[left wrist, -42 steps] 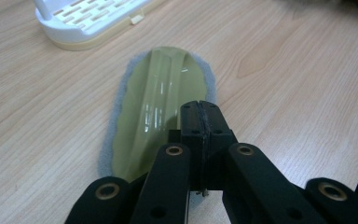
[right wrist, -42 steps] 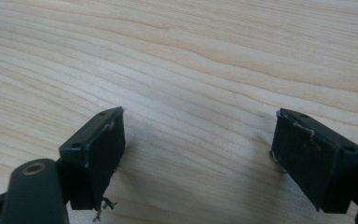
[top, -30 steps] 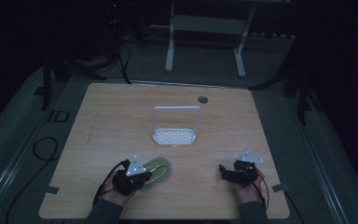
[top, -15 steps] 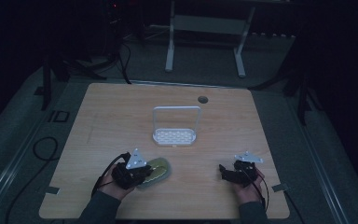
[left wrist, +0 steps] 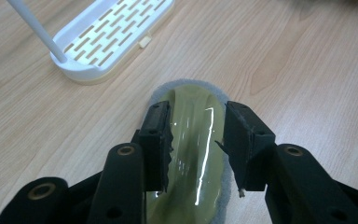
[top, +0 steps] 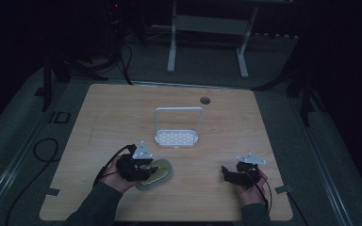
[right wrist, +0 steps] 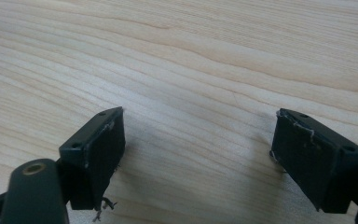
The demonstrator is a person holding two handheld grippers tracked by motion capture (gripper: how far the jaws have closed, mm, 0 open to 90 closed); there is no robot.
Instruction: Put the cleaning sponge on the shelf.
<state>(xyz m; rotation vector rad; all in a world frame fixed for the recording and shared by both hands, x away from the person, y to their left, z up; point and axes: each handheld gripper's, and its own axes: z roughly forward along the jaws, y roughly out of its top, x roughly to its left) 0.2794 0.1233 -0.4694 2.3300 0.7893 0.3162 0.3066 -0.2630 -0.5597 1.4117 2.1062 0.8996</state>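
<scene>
An olive-green glossy oval pad (top: 158, 174) with a grey fuzzy rim lies flat on the wooden table (top: 122, 113) at the front left. My left gripper (top: 152, 170) hovers over its near end. In the left gripper view the pad (left wrist: 196, 112) runs lengthwise between the two jaws, and my left gripper (left wrist: 196, 128) is open. Its jaws have just been opening and a gap shows on each side, with no pad pressing. My right gripper (top: 226, 172) rests at the front right, open over bare wood (right wrist: 198, 140) with nothing between its fingers.
A white slotted rack (top: 176, 137) with a tall hoop handle stands at the table's middle, just beyond the pad (left wrist: 112, 39). A round cable hole (top: 205, 100) sits near the far edge. Cables trail off the left side onto the floor.
My left gripper has lifted slightly and drawn back toward the left, while the green pad stays on the table. The right gripper has not moved.
</scene>
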